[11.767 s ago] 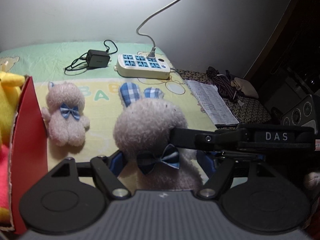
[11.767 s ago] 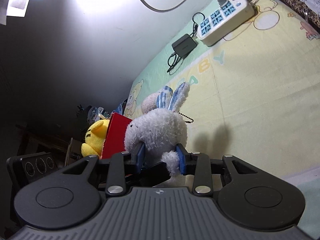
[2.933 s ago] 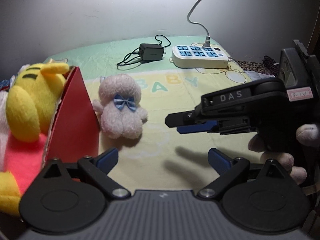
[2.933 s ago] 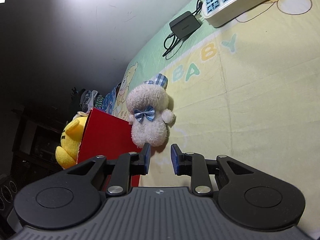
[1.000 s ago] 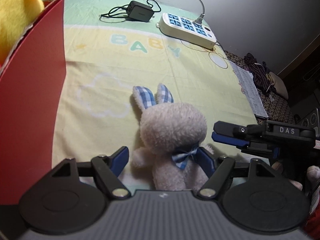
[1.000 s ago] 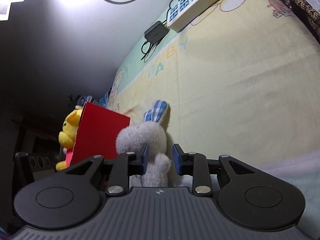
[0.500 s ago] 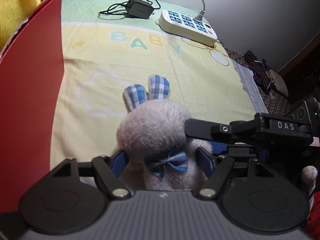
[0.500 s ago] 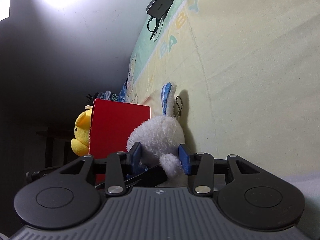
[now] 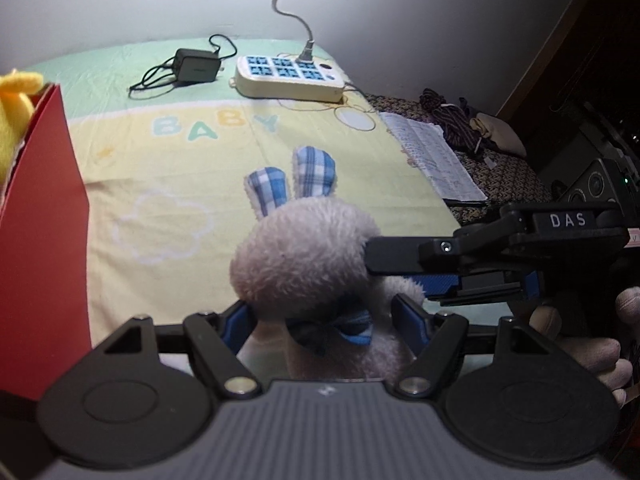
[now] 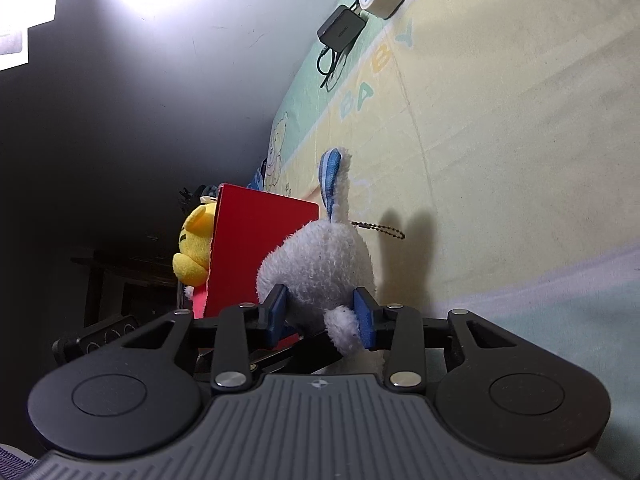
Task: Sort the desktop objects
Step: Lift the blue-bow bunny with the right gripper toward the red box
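Left wrist view showed the plush rabbit (image 9: 304,256) between the fingers of my left claw (image 9: 324,320), its checked ears pointing away from me toward the power strip (image 9: 290,78). I judged the left claw clenched on its body. My right claw (image 10: 320,312) came from the right side; its jaws were closing, already pressing the same rabbit. The red box (image 9: 40,216) with the yellow toy (image 9: 14,120) stood on my left, nearer to the left claw, so the rabbit had to travel leftward.
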